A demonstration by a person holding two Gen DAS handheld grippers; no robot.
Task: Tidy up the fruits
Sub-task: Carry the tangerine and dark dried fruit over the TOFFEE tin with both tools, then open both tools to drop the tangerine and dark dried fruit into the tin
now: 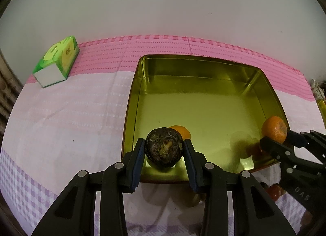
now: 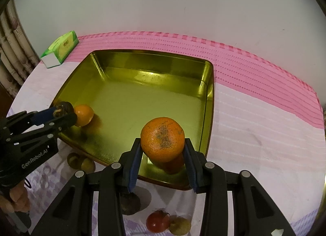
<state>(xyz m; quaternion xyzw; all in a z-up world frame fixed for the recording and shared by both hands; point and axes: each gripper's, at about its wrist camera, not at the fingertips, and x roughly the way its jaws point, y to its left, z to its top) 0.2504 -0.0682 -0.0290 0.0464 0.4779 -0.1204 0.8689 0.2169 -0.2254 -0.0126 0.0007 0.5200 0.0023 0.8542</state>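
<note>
Orange skin on the clamped mandarin (image 2: 162, 139) shows dark, perhaps mouldy, speckling.

Both wrist views look steeply down, close, sharing the gold tray (image 1: 134, 85).

- A green box (image 2: 61, 49) with a white end is sitting at the far left of the table, on the cloth.
- A cloth (image 2: 254, 130) is covering the table, pink at the far edge, pale in the middle, purple checks near.
- A white wall (image 2: 163, 2) is standing behind the table.
</note>
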